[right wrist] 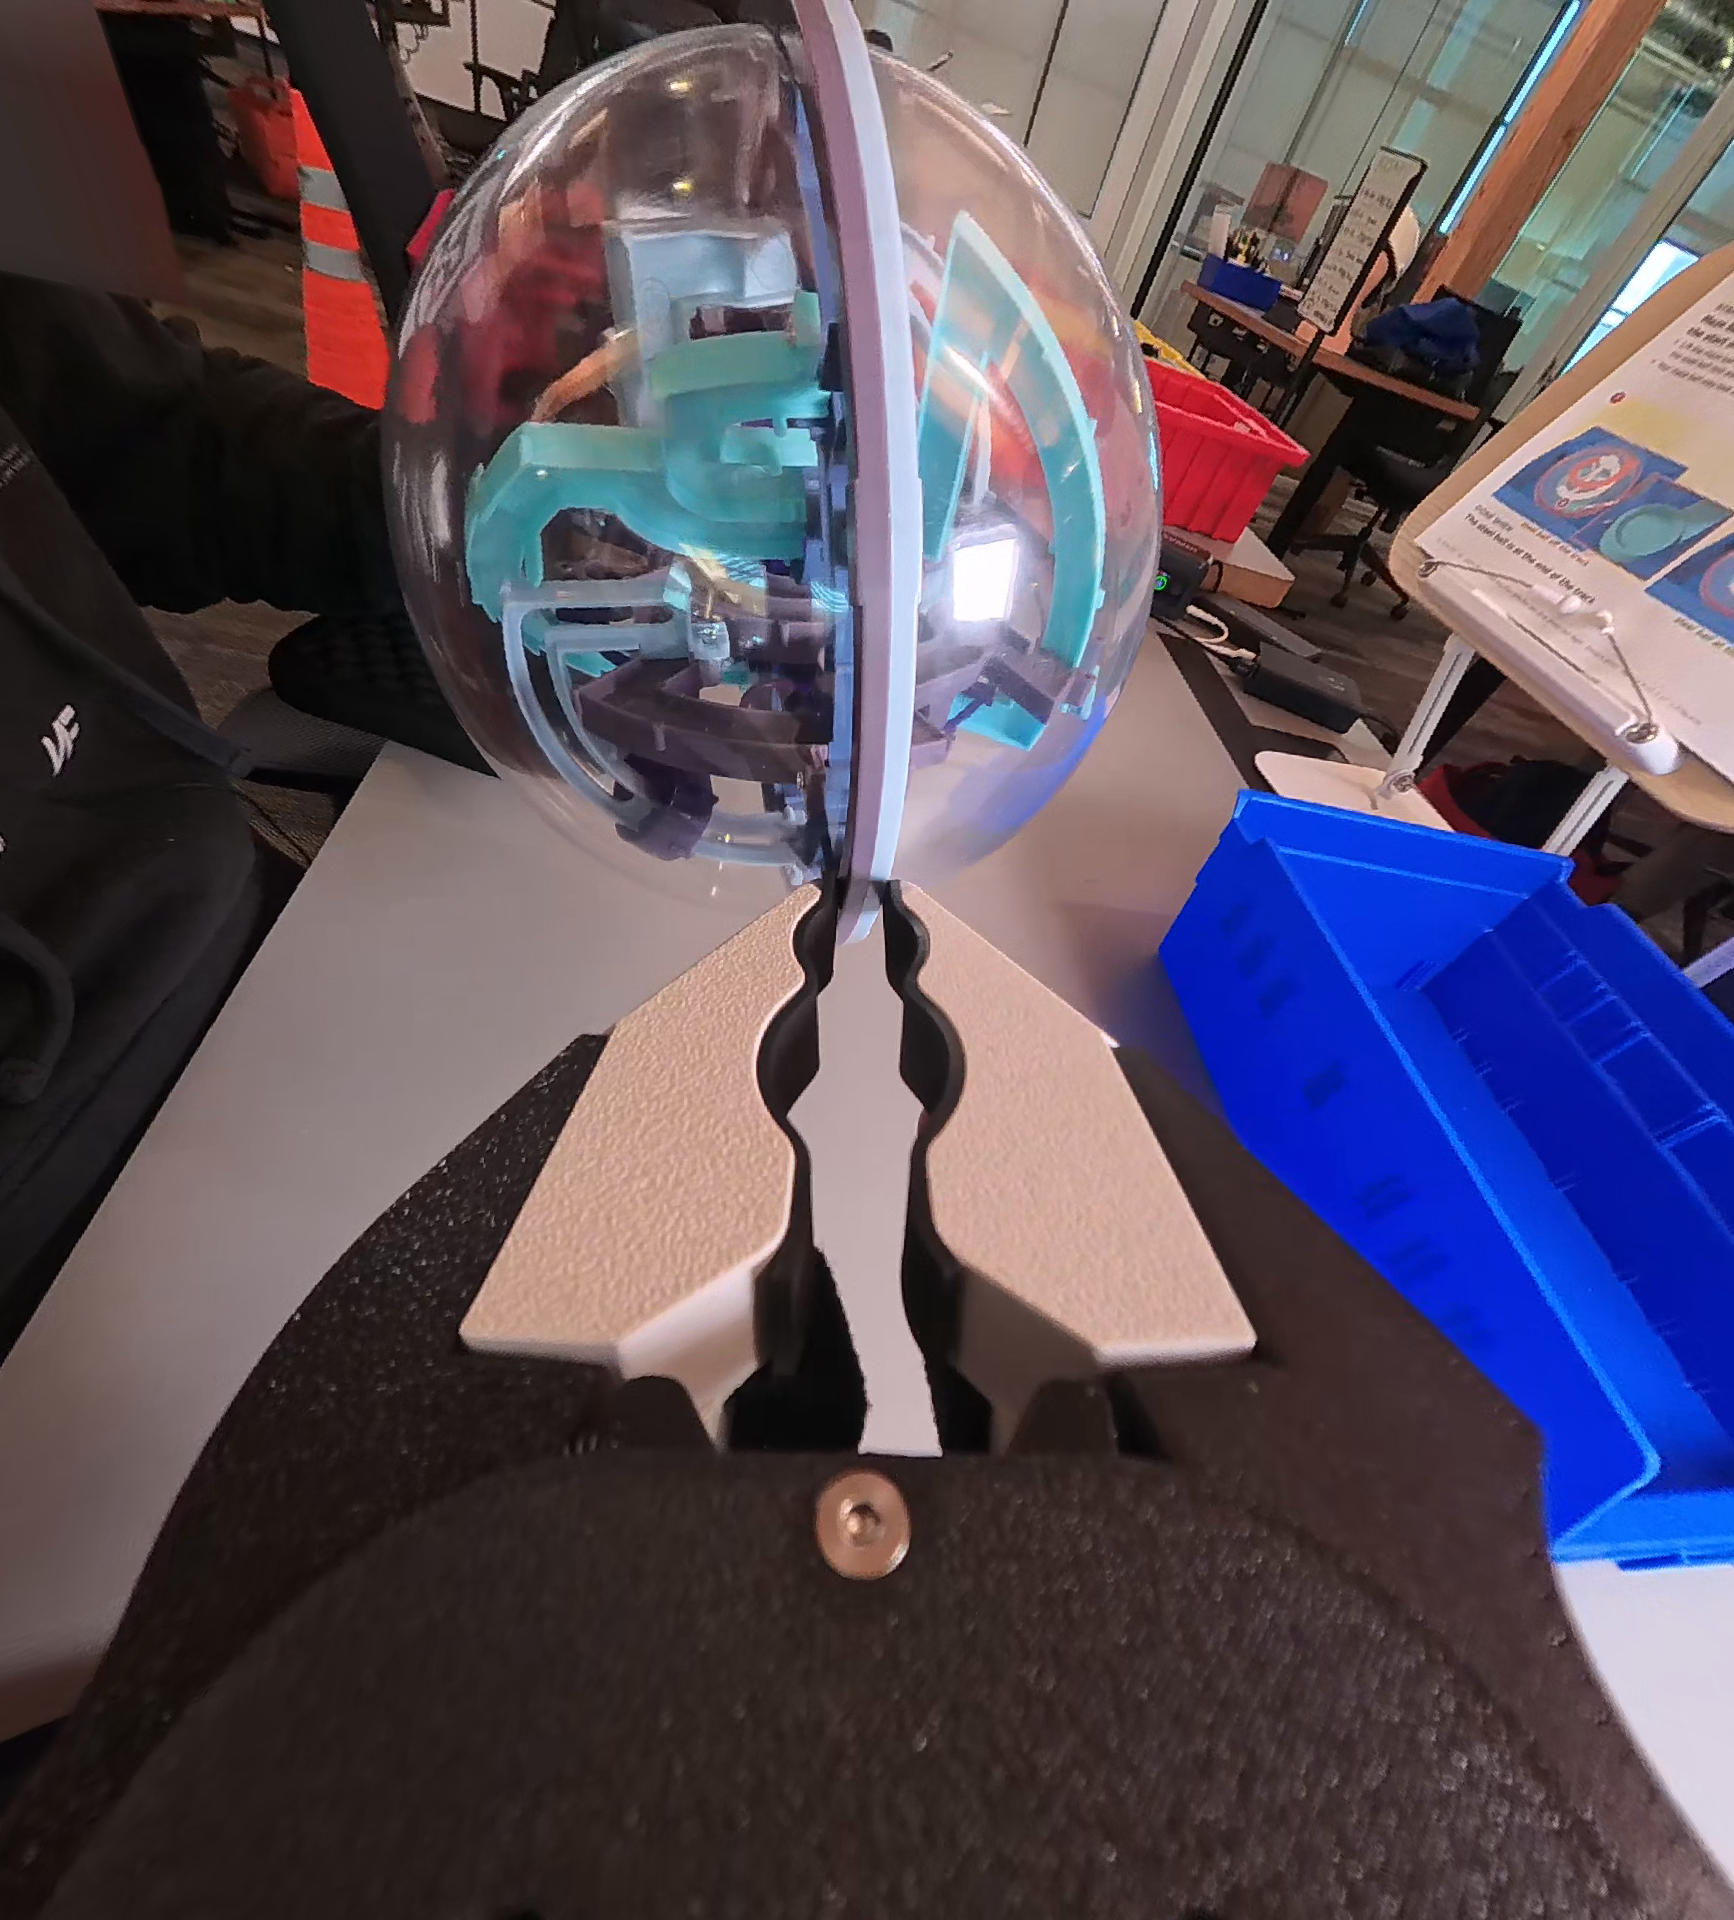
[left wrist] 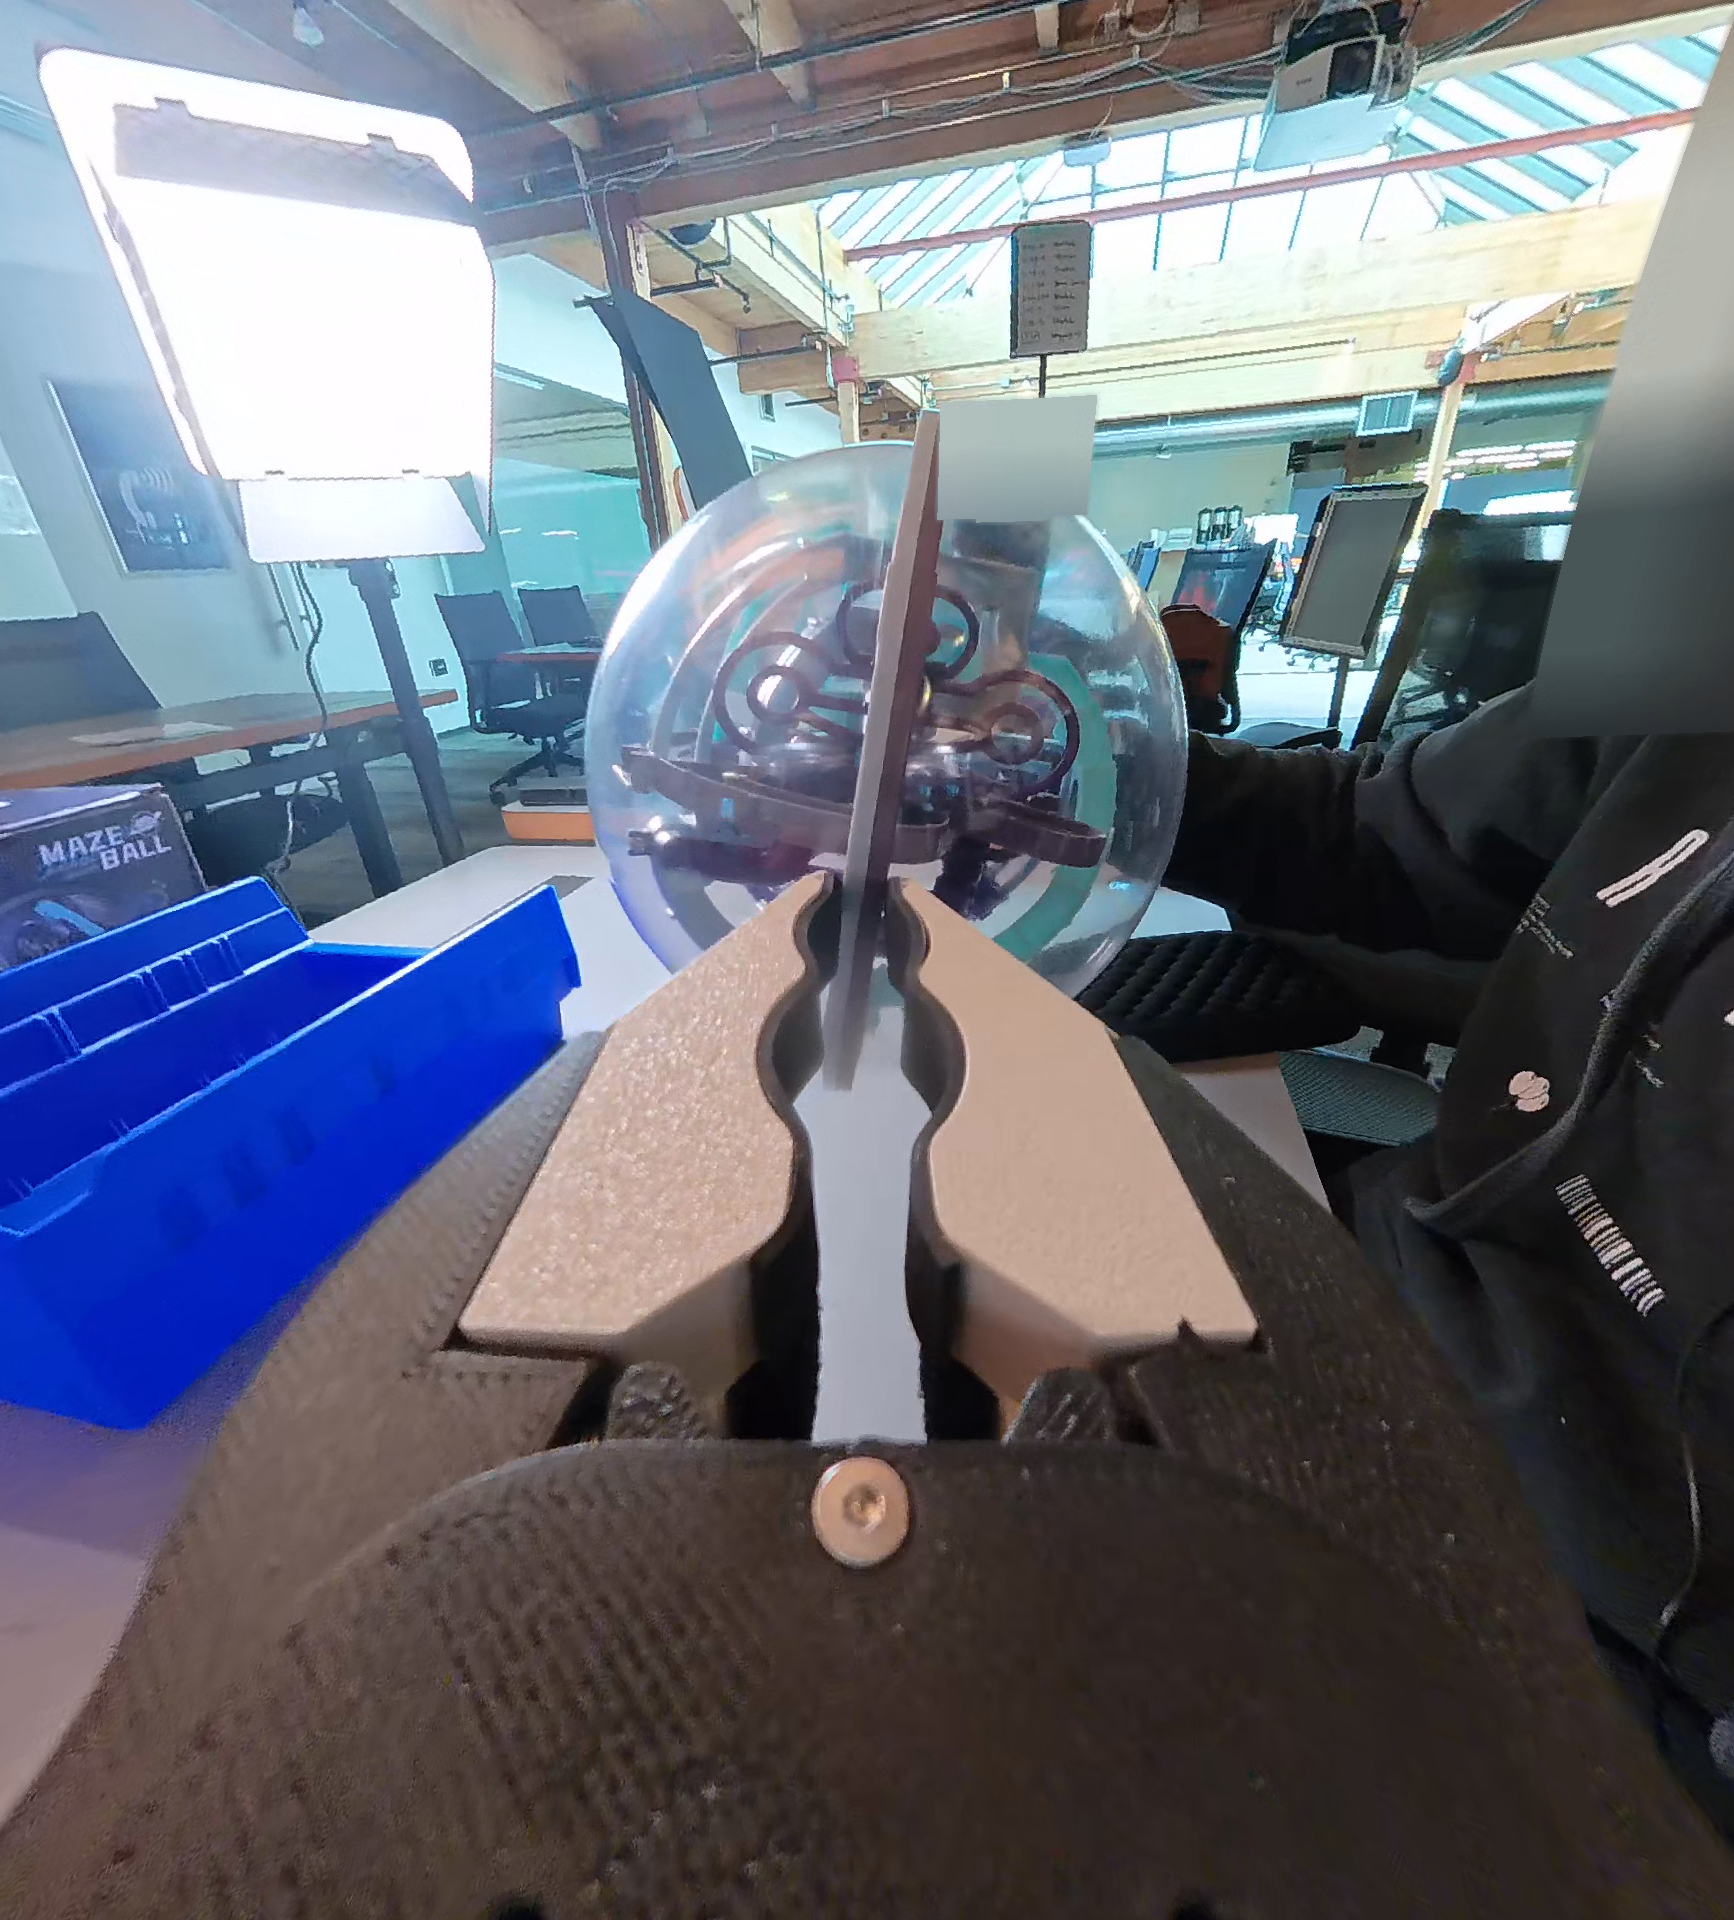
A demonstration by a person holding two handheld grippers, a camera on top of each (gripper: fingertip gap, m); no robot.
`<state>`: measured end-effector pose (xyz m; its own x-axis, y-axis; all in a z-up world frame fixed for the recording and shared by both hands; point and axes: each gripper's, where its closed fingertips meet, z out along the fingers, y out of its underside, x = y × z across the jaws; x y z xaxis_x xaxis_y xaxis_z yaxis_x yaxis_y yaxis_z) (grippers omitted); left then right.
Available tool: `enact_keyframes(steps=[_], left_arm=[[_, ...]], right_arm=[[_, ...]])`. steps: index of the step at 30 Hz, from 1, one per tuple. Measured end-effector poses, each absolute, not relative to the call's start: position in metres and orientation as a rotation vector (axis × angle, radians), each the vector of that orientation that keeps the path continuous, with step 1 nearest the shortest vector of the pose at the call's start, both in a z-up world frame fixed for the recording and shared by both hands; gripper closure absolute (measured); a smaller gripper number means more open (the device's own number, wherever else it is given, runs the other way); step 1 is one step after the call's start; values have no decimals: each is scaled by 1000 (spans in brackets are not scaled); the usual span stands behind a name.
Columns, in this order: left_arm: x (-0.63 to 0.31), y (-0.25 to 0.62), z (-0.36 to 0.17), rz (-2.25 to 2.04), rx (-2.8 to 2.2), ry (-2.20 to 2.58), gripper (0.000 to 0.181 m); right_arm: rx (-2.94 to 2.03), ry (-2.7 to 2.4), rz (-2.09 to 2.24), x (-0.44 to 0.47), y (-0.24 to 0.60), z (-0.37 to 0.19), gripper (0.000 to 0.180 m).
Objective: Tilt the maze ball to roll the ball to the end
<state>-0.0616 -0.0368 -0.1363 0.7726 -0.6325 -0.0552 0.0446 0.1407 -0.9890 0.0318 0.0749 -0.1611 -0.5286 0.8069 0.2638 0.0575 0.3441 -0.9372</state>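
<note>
Both grippers pinch the rim of the clear maze ball and hold it up over the table.

From the left, the left gripper (left wrist: 855,904) is clenched on the grey rim (left wrist: 899,665) of the maze ball (left wrist: 738,717); opposite it, the right gripper (right wrist: 858,909) is clamped on the same rim. A blue bin (right wrist: 1465,1122) sits just beside. The small ball inside can't be made out. The grip is thin: a sharp or uneven tilt could likely twist the rim free, or send the small ball off its track.
</note>
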Motion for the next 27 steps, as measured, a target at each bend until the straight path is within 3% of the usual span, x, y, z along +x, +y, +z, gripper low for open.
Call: enact_keyframes(steps=[27], left_arm=[[-61, -28, -166, -605, -1422, 498, 174]], right_arm=[[-821, -1846, 1264, 37, 81, -177, 173]])
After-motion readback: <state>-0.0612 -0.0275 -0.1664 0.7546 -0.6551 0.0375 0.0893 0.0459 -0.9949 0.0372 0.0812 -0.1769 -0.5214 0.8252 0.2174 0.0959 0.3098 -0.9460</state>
